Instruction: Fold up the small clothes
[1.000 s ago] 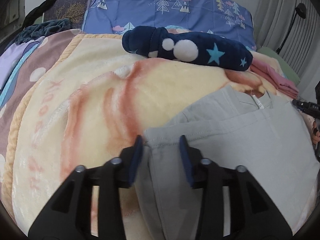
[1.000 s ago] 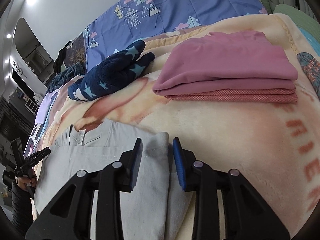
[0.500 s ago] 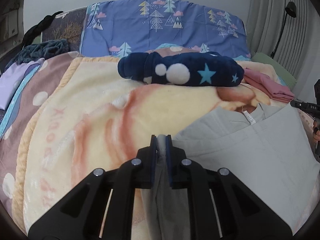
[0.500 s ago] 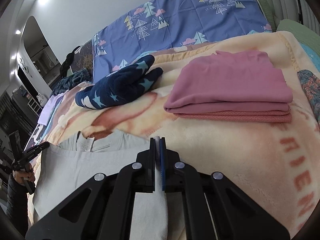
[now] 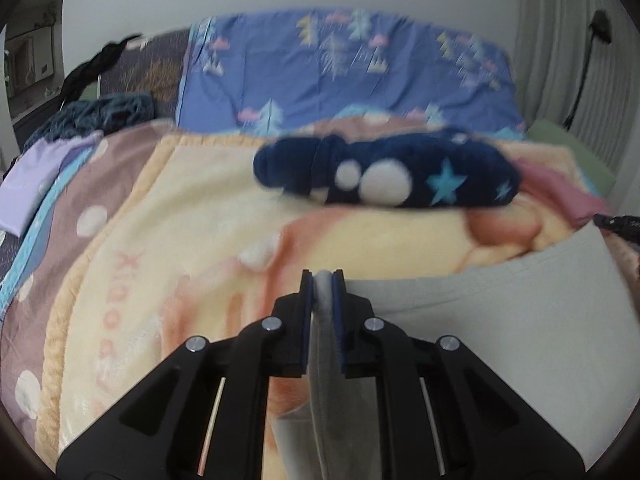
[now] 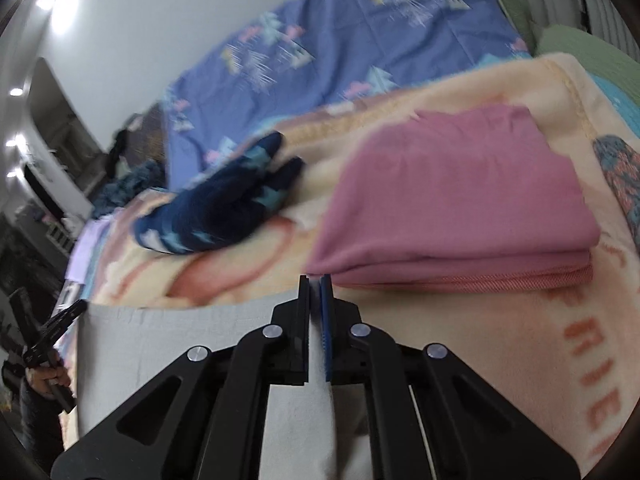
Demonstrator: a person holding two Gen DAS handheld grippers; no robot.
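Now angled down over the yellow blanket (image 5: 168, 216), left gripper (image 5: 323, 280) and right gripper (image 6: 315, 284) each clamped on a near edge of the grey garment (image 5: 500, 320); blue pillow (image 5: 320, 76) far behind

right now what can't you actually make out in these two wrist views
- Grey garment: both views cut off its near end, gripper bodies covering it; type unclear.
- Left gripper, right gripper: each shut on a grey edge; the fabric deeper between the pads is hidden.
- Navy star-print plush item: motion-blurred in both views; what it is stays unclear.
- Folded pink clothes: in the left view only a blurred sliver, behind the navy item.
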